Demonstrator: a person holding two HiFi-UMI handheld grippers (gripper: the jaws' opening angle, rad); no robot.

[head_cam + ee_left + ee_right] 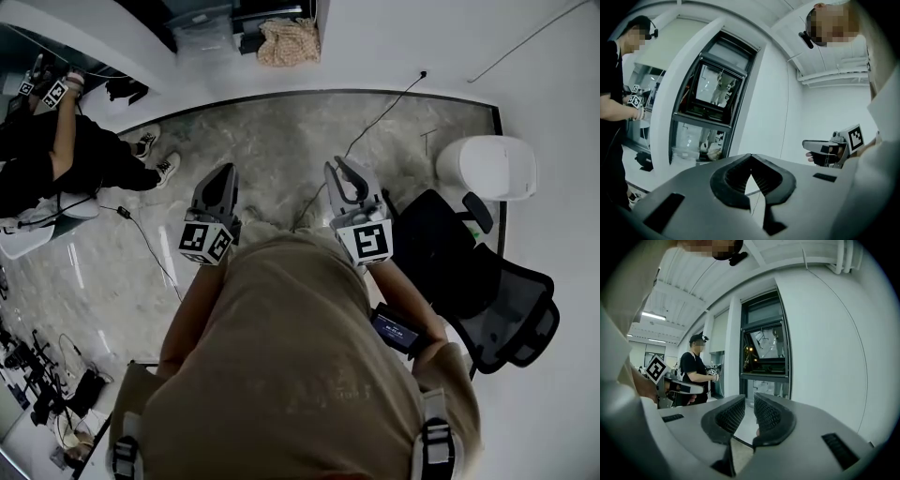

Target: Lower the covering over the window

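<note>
Two hand-held grippers, neither on anything. Left hand-held gripper (751,158): jaws shut tip to tip, nothing between. Right hand-held gripper (749,404): jaws a narrow gap apart, empty. The window (715,91) is ahead of both and above jaw level, a bit left of the left one and nearly dead ahead of the right one, well apart from either. The covering (727,50) is, I think, the pale band at the top of the frame, high above both. Its cord or pull rail is too small to make out from here. Risks as I judge them: (1) I reach the pull with the left jaws shut or the right gap too tight, so I knock it aside instead of taking it. (2) The sash (764,344) looks tilted inward, so the covering could hang up on it on the way down. (3) A thin pull may slip through the pads if I drag fast or off-axis, and the covering then runs unevenly. (4) A cable (375,117) lies on the floor ahead of the right one and an office chair (469,272) sits just to its right, so either could snag a foot or elbow as I step in. (5) Another person (696,366) is working off beyond the left one, and a wide swing could clip them.
</note>
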